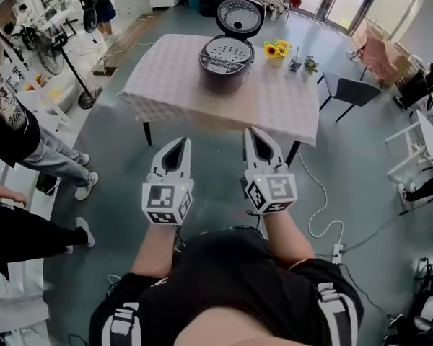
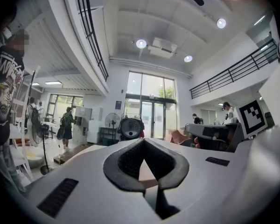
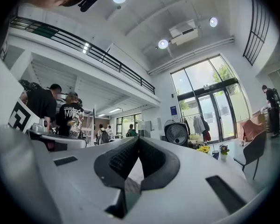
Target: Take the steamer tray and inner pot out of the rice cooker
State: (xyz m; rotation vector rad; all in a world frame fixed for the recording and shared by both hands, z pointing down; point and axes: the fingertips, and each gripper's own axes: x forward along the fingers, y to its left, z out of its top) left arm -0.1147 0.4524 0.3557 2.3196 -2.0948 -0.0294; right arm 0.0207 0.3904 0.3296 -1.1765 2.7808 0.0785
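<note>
1. Seen from above, my left gripper (image 1: 179,146) sits lower centre-left in the frame and my right gripper (image 1: 256,139) lower centre-right. They are side by side, aimed roughly level at a table (image 1: 173,85) in the upper middle, and well apart from it.
2. The jaws of both grippers are fully closed, tips together, with nothing held. Each gripper view shows only the small built-in gap between the dark pads. I judge they are closed because nothing is within reach to grasp yet.
3. The rice cooker (image 1: 226,62) stands on the far half of the table, upper centre of the frame. Its lid (image 1: 239,14) is tipped up and back, leaving the inside open to a reach from above.
4. The steamer tray (image 1: 227,50), pale and full of small holes, sits in the mouth of the cooker. The inner pot is not visible; I judge it lies beneath the tray, so the tray has to come out first.
5. Yellow flowers (image 1: 276,49) stand just beside the cooker, to its right in the frame. A lift on that side would need care.
6. The near part of the tablecloth is bare, likely a good place to set both parts down.
7. The task has not started. I judge I must come closer and open my jaws.
</note>
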